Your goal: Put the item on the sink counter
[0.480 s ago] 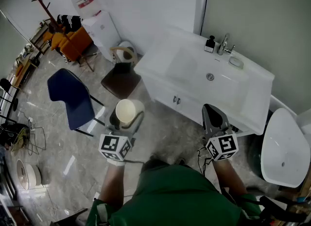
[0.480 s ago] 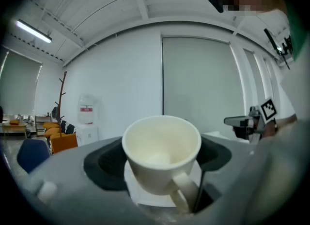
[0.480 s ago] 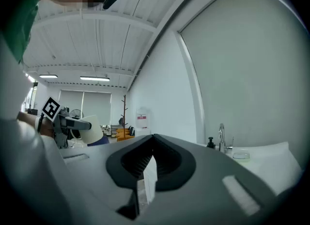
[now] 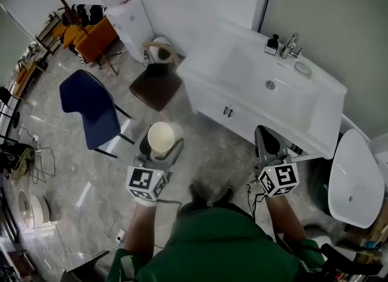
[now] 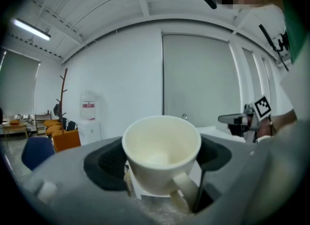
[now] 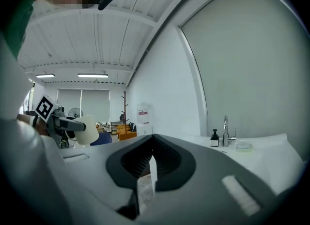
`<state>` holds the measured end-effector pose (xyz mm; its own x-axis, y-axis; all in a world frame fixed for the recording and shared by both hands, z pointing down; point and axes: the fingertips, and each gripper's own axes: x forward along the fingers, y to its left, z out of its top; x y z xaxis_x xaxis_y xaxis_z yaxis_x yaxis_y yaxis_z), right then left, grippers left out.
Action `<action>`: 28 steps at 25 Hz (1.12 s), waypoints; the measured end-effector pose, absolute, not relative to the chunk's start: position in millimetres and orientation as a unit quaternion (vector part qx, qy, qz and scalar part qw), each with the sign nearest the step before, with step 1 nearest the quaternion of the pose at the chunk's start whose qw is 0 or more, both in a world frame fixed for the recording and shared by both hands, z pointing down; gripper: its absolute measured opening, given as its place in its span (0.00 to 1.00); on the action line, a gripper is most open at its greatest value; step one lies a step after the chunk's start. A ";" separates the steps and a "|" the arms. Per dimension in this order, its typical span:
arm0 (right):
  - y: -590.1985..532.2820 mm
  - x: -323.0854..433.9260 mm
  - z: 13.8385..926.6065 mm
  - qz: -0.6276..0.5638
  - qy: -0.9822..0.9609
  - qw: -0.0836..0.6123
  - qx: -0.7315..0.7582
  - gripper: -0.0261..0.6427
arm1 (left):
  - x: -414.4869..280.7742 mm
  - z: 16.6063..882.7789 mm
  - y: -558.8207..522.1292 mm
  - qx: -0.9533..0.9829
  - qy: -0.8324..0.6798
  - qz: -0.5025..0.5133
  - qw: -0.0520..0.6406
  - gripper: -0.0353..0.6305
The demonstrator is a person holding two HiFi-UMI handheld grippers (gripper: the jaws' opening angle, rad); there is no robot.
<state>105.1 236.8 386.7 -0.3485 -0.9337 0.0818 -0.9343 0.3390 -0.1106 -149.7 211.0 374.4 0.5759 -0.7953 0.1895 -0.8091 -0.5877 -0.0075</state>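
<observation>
A cream mug is held in the air between the jaws of my left gripper, which is shut on it above the floor. In the left gripper view the mug stands upright with its mouth up and its handle toward the camera. My right gripper hovers just in front of the white sink counter, its jaws together and empty. In the right gripper view, the mug shows at the far left. The counter lies ahead and to the right of the mug.
On the counter are a basin, a faucet, a soap bottle and a soap dish. A brown stool and a blue chair stand left of the counter. A white fixture sits at the right.
The room has slid slightly up in the head view. Both grippers keep about the same places, with the mug still in the left one.
</observation>
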 end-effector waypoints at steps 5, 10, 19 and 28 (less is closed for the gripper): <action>232.3 71.5 378.0 0.075 -0.814 -0.002 0.576 0.04 | -179.9 370.3 210.0 0.897 -0.434 0.081 0.032 0.68; 219.4 35.3 362.4 0.058 -0.801 0.001 0.596 0.04 | -216.9 362.8 196.2 0.904 -0.421 0.074 0.019 0.68; 210.1 -5.0 350.1 0.043 -0.786 0.002 0.617 0.04 | -263.1 367.2 177.3 0.909 -0.411 0.061 0.024 0.68; 193.2 -9.9 364.8 0.059 -0.779 0.019 0.624 0.04 | -269.4 385.6 155.7 0.911 -0.403 0.075 0.041 0.68</action>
